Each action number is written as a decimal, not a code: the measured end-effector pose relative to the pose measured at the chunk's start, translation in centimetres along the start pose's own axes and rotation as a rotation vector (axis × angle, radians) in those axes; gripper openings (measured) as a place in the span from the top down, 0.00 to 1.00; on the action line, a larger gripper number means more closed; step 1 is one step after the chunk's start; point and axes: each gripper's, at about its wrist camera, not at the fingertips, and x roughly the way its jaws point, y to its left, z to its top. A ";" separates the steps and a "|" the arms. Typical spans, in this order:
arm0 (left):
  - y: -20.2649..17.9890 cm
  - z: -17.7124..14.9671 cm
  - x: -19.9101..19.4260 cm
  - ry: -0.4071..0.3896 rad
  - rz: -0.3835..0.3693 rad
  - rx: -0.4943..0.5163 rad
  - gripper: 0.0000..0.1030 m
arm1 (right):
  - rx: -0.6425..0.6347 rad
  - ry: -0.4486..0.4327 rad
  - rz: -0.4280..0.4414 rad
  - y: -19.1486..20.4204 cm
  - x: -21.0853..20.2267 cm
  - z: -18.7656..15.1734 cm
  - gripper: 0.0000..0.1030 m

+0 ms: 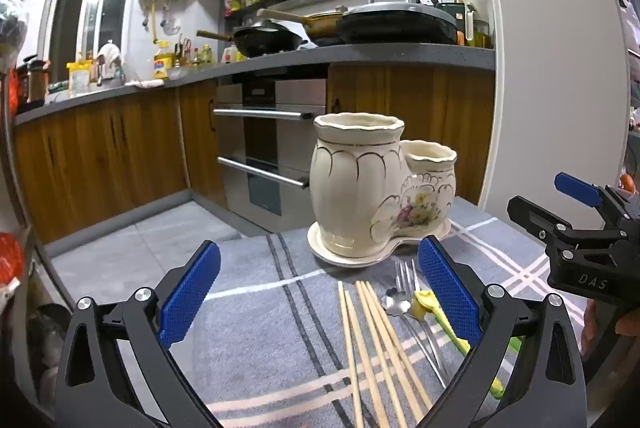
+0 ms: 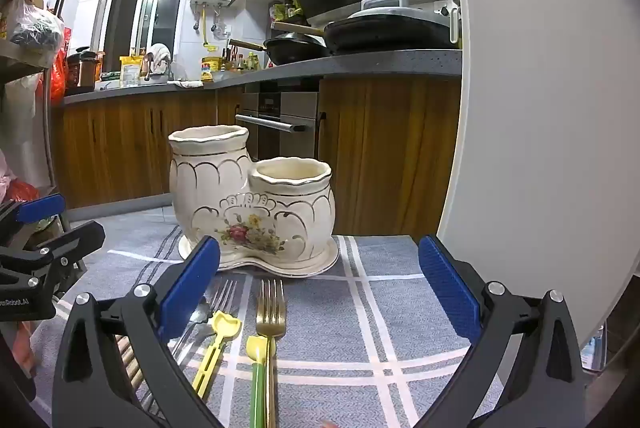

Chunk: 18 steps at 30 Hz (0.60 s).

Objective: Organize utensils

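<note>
A cream ceramic two-pot utensil holder (image 1: 360,187) (image 2: 252,203) stands on its saucer on a grey checked cloth; both pots look empty. In front of it lie several wooden chopsticks (image 1: 372,348), a silver fork (image 1: 412,292), a small silver spoon (image 1: 394,304) and a yellow-green plastic utensil (image 1: 436,312). The right wrist view shows a gold fork (image 2: 271,312), a yellow plastic spoon (image 2: 218,340), a green-handled spoon (image 2: 258,368) and a silver fork (image 2: 218,300). My left gripper (image 1: 320,292) is open above the chopsticks. My right gripper (image 2: 320,292) is open above the forks.
The cloth-covered table (image 1: 256,308) ends just behind the holder. Beyond it are kitchen cabinets, an oven (image 1: 272,147) and a counter with pans (image 1: 360,23). A white wall (image 2: 540,107) stands close on the right. The right gripper shows in the left wrist view (image 1: 580,228).
</note>
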 end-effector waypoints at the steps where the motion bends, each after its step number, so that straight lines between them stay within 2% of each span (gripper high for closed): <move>1: 0.0 0.0 0.0 0.000 0.002 0.001 0.05 | 0.001 -0.001 0.000 0.0 0.0 0.0 0.05; 18: 0.0 0.0 0.0 0.000 0.001 0.002 0.05 | 0.003 -0.004 0.000 0.0 0.0 0.0 0.05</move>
